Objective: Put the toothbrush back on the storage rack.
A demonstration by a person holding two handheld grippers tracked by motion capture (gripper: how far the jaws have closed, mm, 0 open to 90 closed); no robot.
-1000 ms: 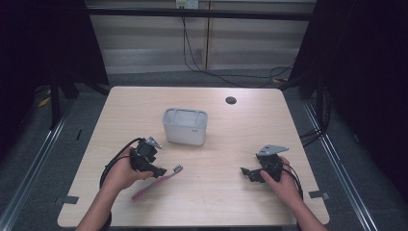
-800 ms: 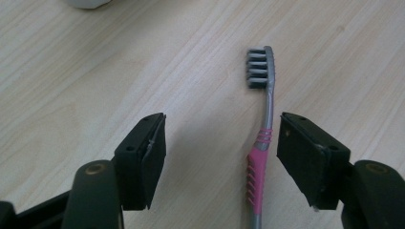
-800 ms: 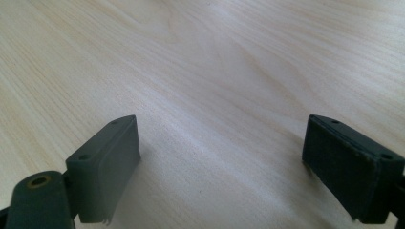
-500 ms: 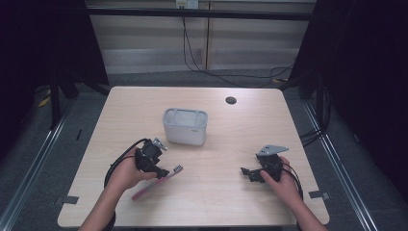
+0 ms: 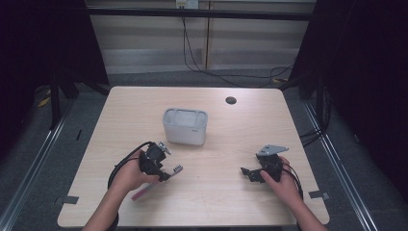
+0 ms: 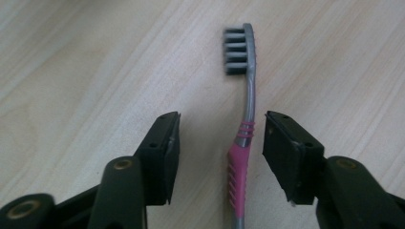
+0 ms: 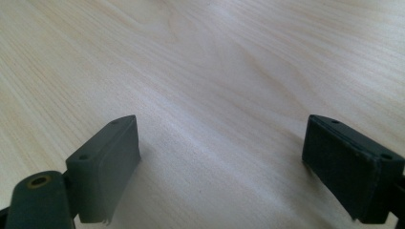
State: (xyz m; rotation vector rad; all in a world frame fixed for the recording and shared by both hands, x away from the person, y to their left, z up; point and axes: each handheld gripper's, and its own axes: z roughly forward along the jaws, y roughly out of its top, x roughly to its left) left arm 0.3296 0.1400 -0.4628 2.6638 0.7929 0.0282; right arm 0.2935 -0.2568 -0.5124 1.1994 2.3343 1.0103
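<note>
High view puts my left gripper (image 5: 161,169) low over the table (image 5: 231,211), right above the toothbrush (image 5: 144,190), which lies flat on the wood at about seven o'clock from the grey container (image 5: 185,126), its bristled head pointing toward one o'clock and its pink handle running back under my left hand (image 5: 127,175). My jaws stand partly open on either side of the neck and hold nothing; the brush sits nearer the right jaw than the left, and neither touches it. To take it cleanly I judge I should nudge sideways so the handle is centred, settle down until the jaw tips almost meet the wood, and close across the thick pink grip rather than the thin grey neck, which would likely pivot or slip. Closing too high risks skating over the rounded handle. My right gripper (image 5: 251,174) rests well apart at four o'clock from the container, jaws wide open and empty over bare wood. Left gripper view gives me what the overhead cannot: the exact gap on each side of the toothbrush (image 6: 242,162), the ribbed grip, the bristles facing sideways. Overhead, in turn, shows the container and the dark round hole (image 5: 231,100) near the far edge.
</note>
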